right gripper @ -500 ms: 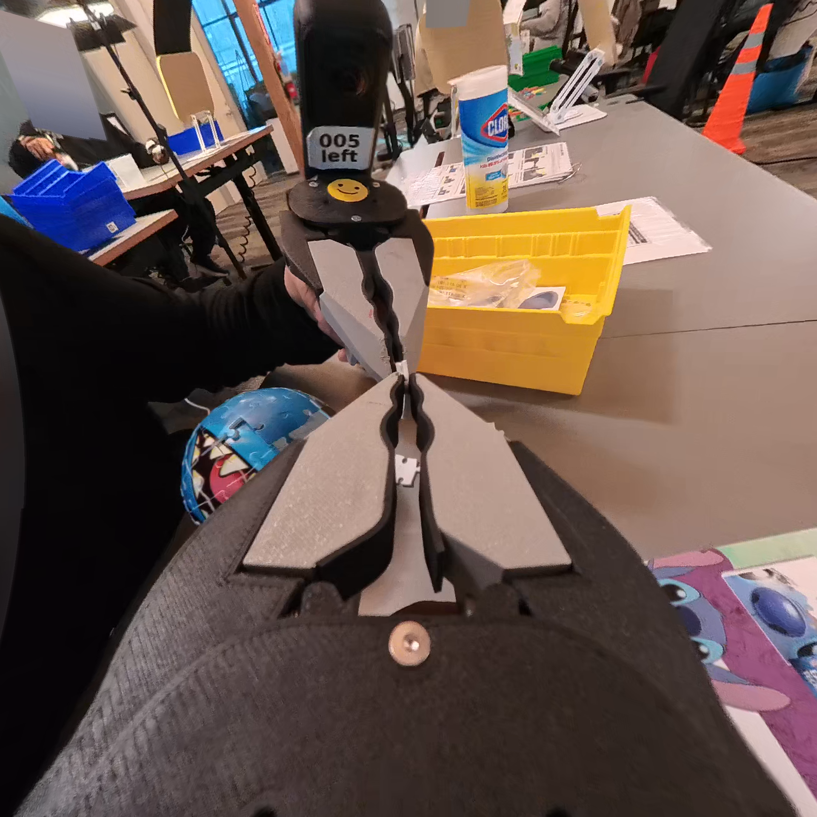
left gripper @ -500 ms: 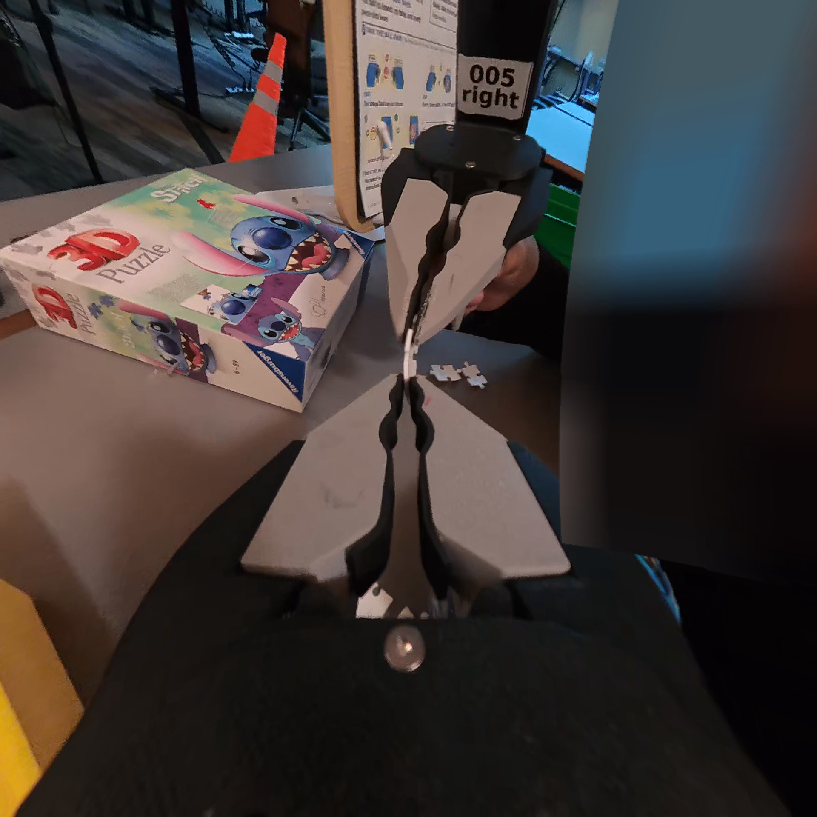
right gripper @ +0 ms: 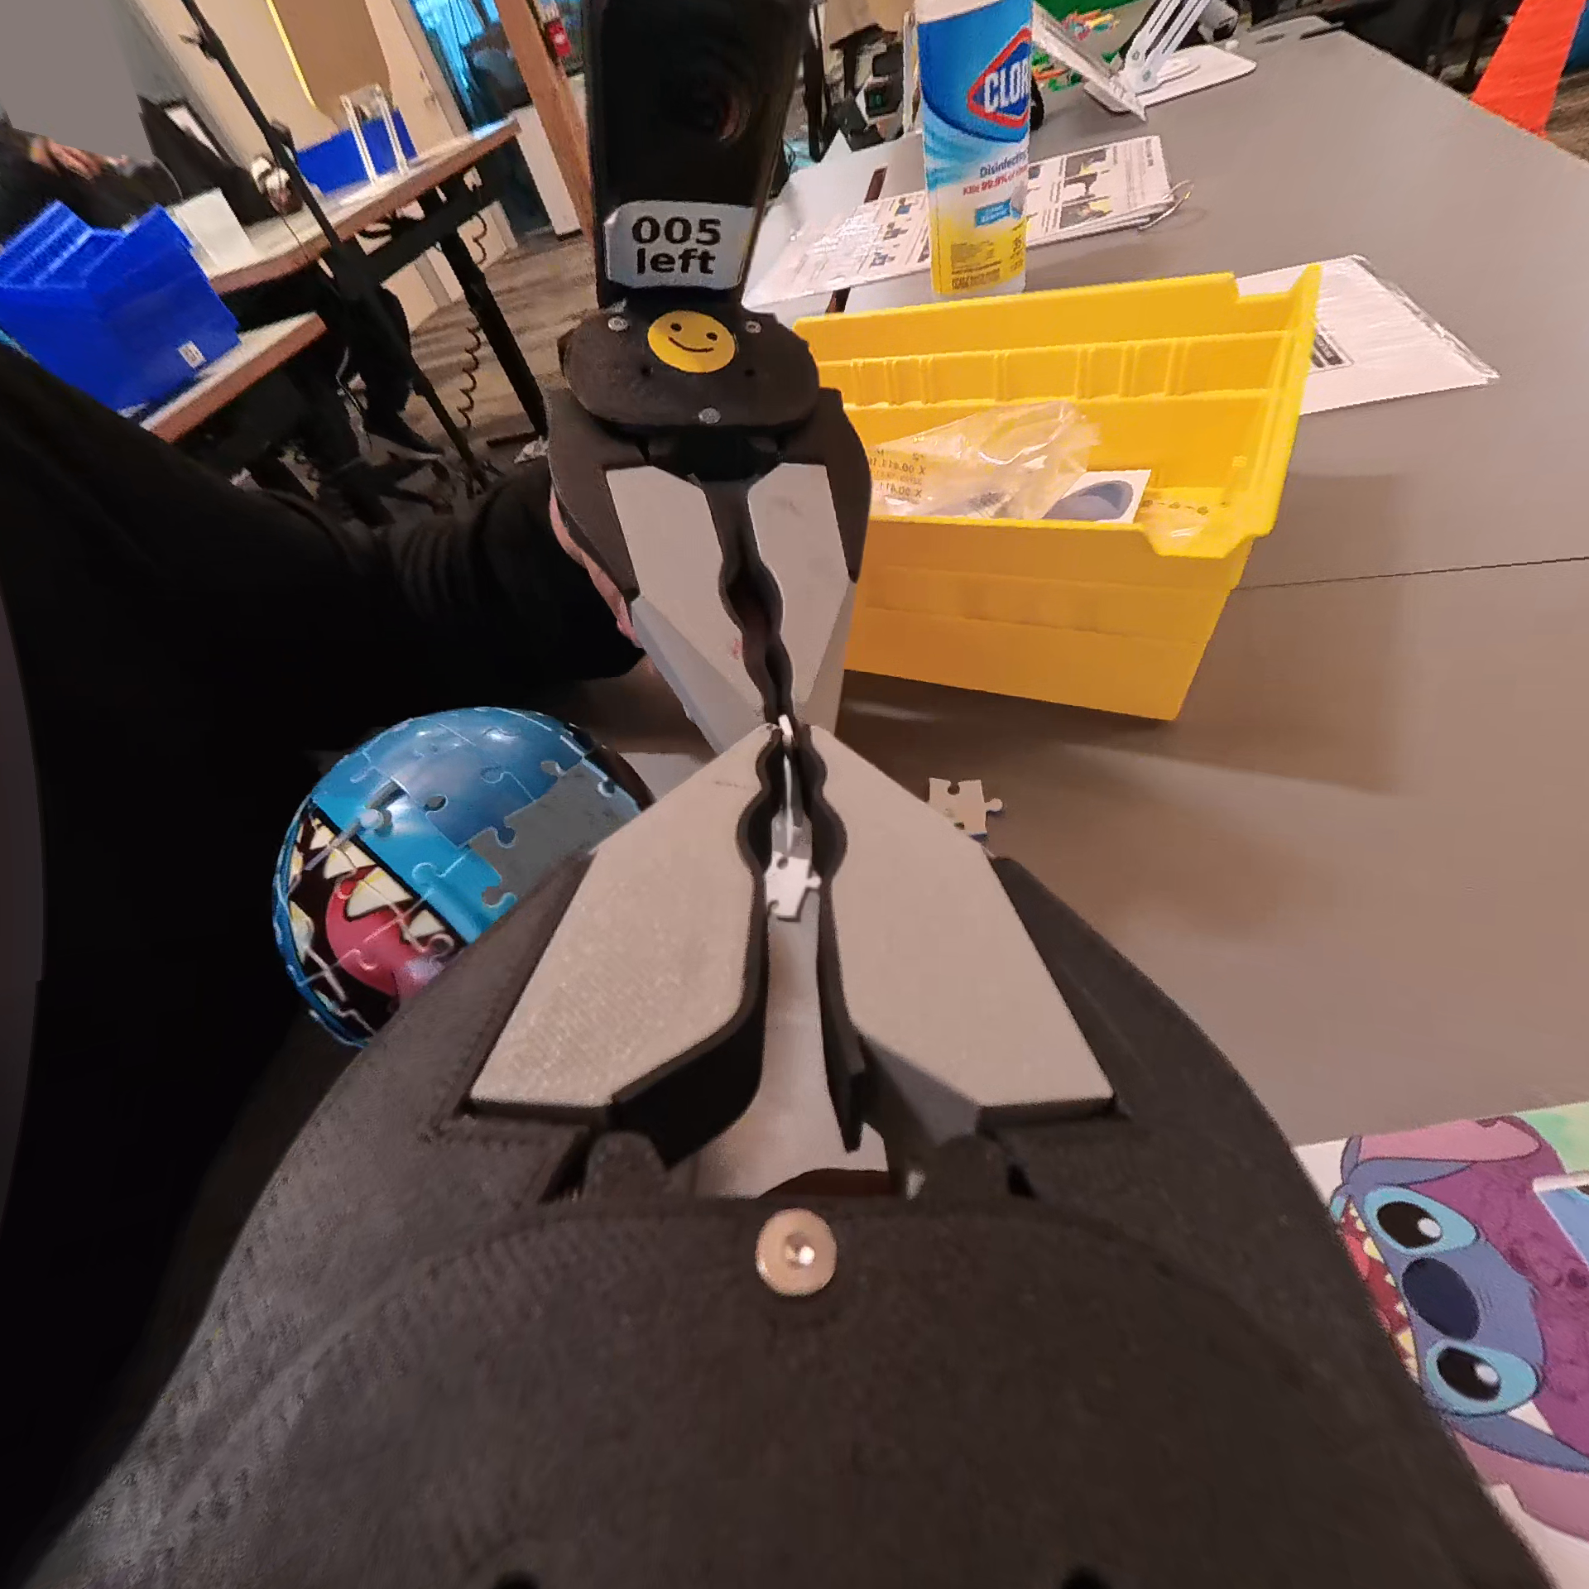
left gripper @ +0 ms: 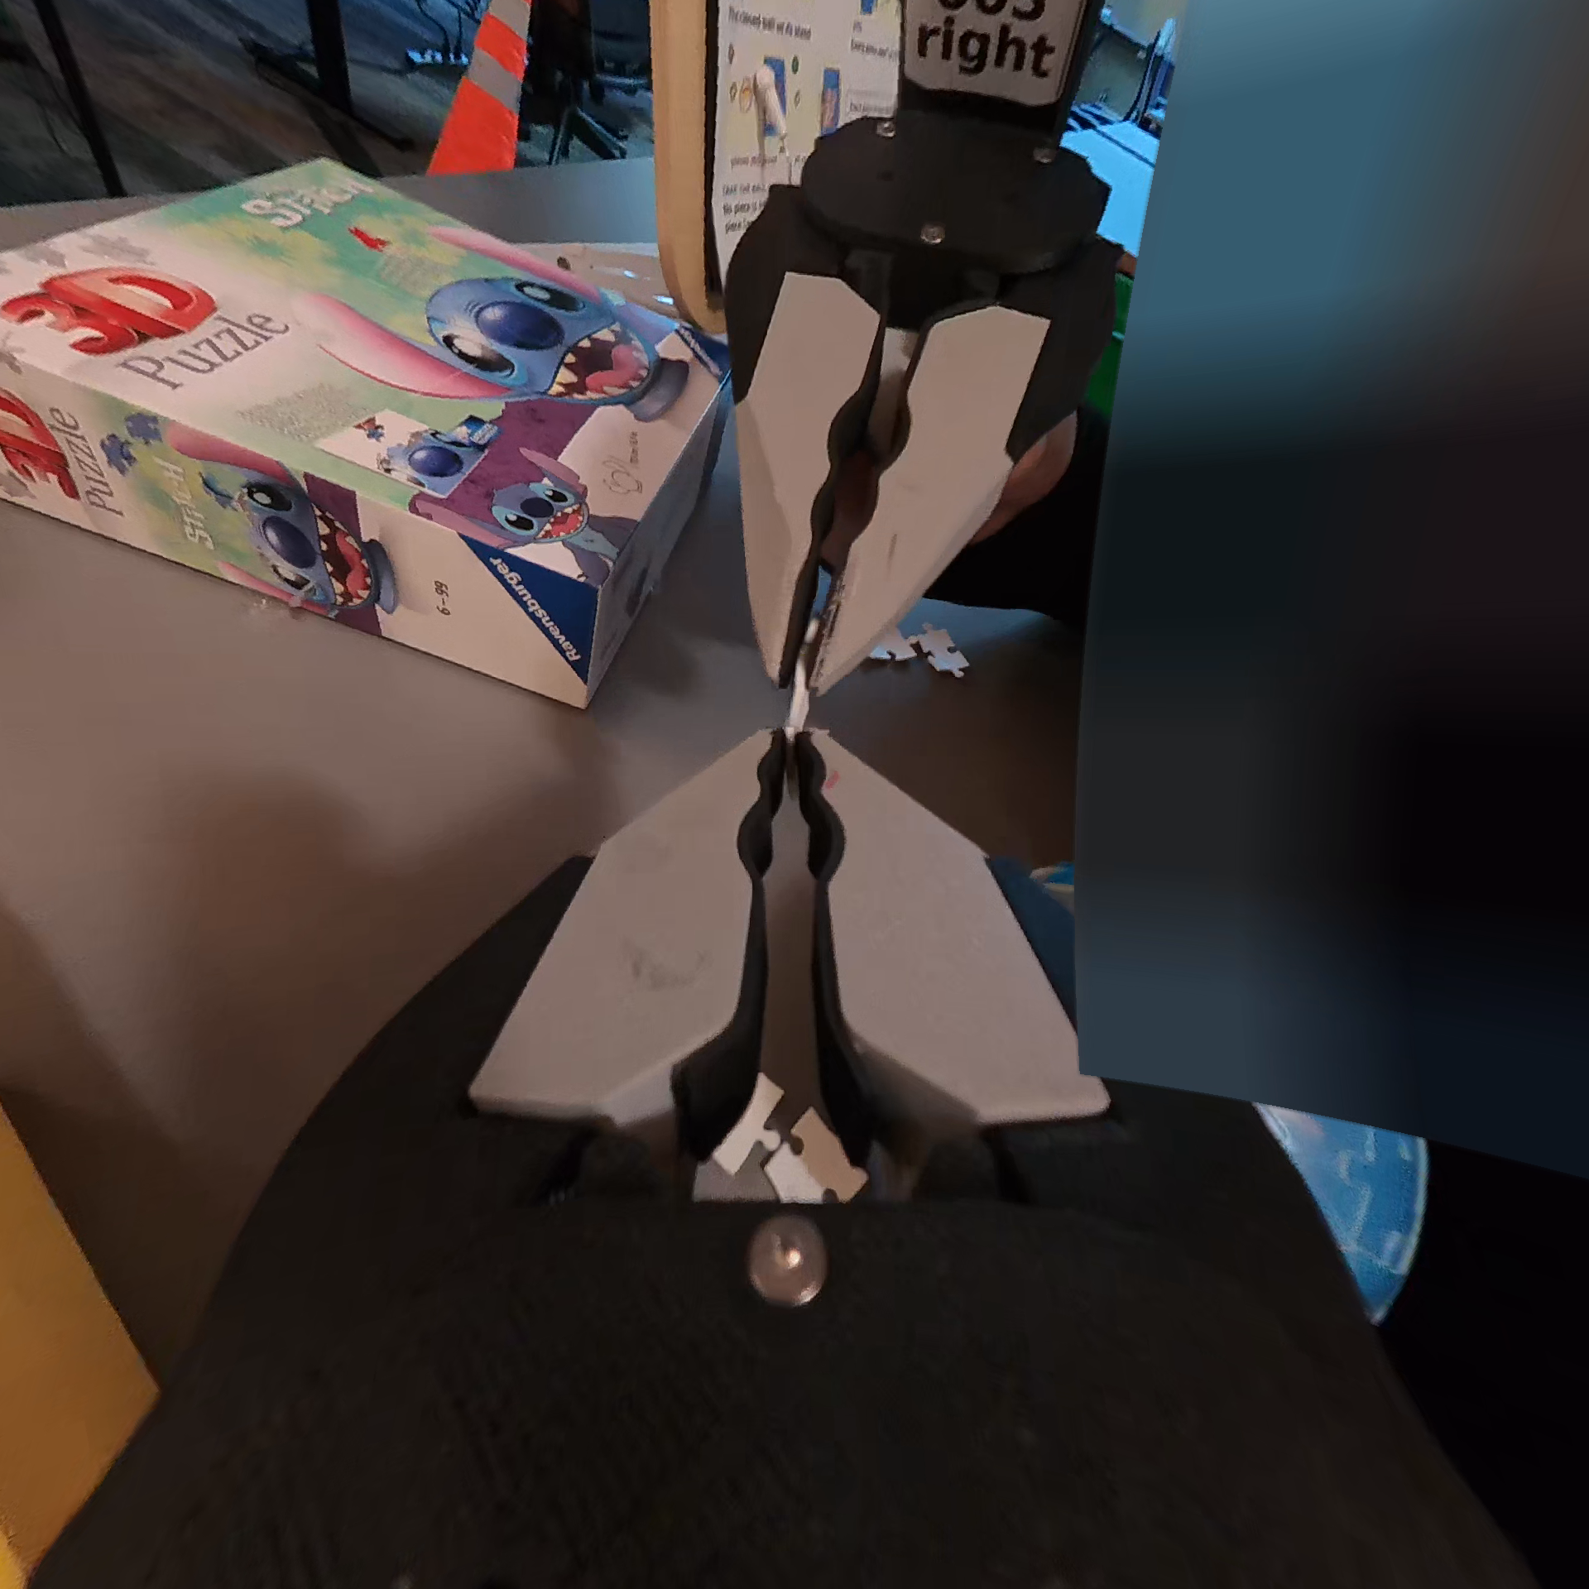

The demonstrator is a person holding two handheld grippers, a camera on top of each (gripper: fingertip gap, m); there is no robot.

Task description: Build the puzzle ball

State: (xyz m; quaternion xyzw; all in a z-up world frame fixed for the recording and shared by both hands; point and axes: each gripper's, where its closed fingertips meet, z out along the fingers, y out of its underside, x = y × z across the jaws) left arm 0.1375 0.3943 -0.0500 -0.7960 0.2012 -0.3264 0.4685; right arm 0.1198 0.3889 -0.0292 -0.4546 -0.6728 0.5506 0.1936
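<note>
The two grippers meet tip to tip above the grey table. In the right wrist view, my right gripper (right gripper: 787,741) is shut on a white puzzle piece (right gripper: 789,864) held edge-on between its fingers. My left gripper (right gripper: 782,715) faces it, with its tips shut on the piece's far end. In the left wrist view, my left gripper (left gripper: 789,735) touches the thin white piece (left gripper: 801,692) sticking out of my right gripper (left gripper: 800,679). The partly built blue puzzle ball (right gripper: 430,860) lies on the table left of my right gripper, with a grey gap in its shell.
The puzzle box (left gripper: 344,413) lies left of the grippers. Loose white pieces (left gripper: 924,647) lie on the table, one of them (right gripper: 963,800) near the tips. A yellow bin (right gripper: 1032,619) holding a plastic bag stands behind, with a wipes canister (right gripper: 976,146) beyond it. A person's sleeve (right gripper: 215,602) is at the left. The tips of both grippers are at nearly the same place.
The two grippers have closed in on each other a little, so less of the white piece shows between their tips. Both stay shut.
</note>
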